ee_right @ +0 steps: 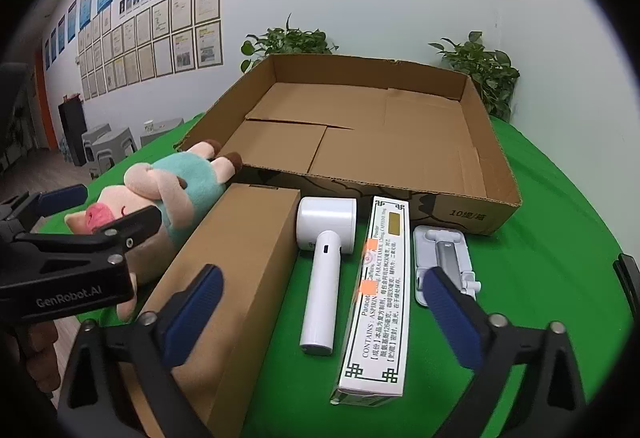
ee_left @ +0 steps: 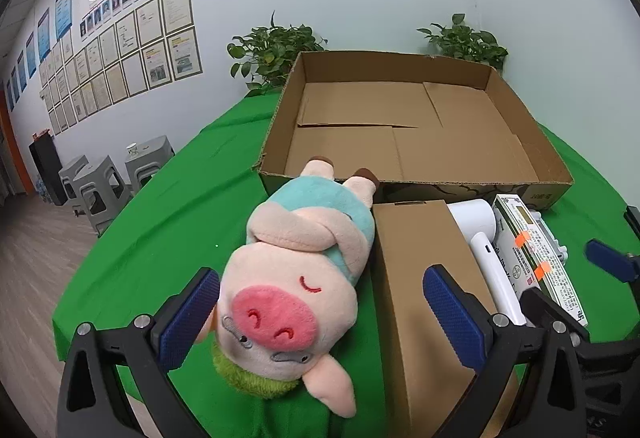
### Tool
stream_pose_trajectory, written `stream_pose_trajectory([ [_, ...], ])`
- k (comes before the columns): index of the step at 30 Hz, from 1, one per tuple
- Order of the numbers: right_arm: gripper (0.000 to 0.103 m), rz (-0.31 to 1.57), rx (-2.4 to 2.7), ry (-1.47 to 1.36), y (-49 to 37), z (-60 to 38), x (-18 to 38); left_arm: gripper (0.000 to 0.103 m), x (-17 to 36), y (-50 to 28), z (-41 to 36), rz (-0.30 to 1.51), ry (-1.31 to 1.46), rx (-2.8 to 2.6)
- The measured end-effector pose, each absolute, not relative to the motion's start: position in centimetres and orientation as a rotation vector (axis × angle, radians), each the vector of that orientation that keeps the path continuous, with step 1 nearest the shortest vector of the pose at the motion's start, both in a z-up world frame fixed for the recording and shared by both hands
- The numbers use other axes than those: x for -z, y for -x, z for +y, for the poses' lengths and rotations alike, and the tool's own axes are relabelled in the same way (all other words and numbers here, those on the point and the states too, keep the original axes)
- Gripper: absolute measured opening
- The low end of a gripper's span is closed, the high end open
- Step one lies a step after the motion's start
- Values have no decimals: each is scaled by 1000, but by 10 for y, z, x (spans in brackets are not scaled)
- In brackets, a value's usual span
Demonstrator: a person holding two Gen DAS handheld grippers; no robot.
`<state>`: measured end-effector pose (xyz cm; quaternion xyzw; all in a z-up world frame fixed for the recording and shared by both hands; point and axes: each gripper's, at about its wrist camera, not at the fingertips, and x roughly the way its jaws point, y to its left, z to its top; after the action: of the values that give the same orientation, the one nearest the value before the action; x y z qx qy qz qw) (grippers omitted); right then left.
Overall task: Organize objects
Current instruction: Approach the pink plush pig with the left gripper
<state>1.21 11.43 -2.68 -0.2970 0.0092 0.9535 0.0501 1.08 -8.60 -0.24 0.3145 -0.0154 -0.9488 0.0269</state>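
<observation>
— How far along are they? It looks to me as if nothing is packed yet.

— I'd judge the same. The big cardboard tray (ee_right: 472,194) at the back of the green tablecloth (ee_right: 540,278) shows only its bare folded flaps. All five things lie in a row in front of it: the plush pig (ee_left: 296,278) on the left, the long brown carton (ee_right: 240,278) touching it, then the white handheld device (ee_right: 322,278), the medicine box (ee_right: 380,294) and the small white folding stand (ee_right: 440,258) on the right.

— And the tools?

— Both stand apart and grip nothing. The left gripper (ee_left: 320,314) has its jaws spread wide, one pad beside the pig's head, the other over the brown carton. The right gripper (ee_right: 324,314) hangs open above the white device and the medicine box, touching neither as far as I can see.

— What will they handle like?

— The pig is soft, fuzzy fabric, rounded and squashy, with a teal shirt and a pink snout. The carton is plain matte board with sharp edges. The device looks like smooth hard plastic, a drum head on a round handle, so it may roll. The medicine box is glossy printed card, long and flat, with two orange stickers.
</observation>
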Motion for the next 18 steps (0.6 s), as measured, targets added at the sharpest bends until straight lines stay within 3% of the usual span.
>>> stream_pose_trajectory([
  [1,73,25,-2910,919,-10,113,28,98,-1,-10,-83,-54,-966,2927],
  [2,53,27,-2909,934,-8,113,29,83,0,-12,-82,-56,-953,2931],
  [3,44,29,-2904,945,-6,112,31,61,0,-12,-82,-58,-952,2930],
  [5,20,17,-2907,951,-4,111,33,34,1,-7,-76,-51,-976,2922],
  [6,19,3,-2905,953,-4,110,33,27,1,-5,-74,-47,-980,2923],
  [7,19,2,-2908,954,-3,109,34,27,6,-2,-67,-46,-974,2924],
  [9,19,-10,-2913,952,-4,107,34,29,7,1,-59,-50,-960,2933],
  [10,25,-17,-2918,951,-3,106,35,34,10,3,-53,-48,-953,2936],
  [11,43,-16,-2920,954,-3,105,34,56,9,2,-53,-43,-961,2936],
  [12,58,-12,-2924,952,-4,104,34,86,12,6,-46,-37,-959,2933],
  [13,88,-4,-2930,942,-5,104,33,95,11,5,-46,-29,-949,2929],
  [14,92,4,-2937,921,-6,104,32,98,15,7,-39,-21,-925,2926],
  [18,93,-9,-2941,925,-3,103,30,98,16,10,-31,-14,-943,2937],
])
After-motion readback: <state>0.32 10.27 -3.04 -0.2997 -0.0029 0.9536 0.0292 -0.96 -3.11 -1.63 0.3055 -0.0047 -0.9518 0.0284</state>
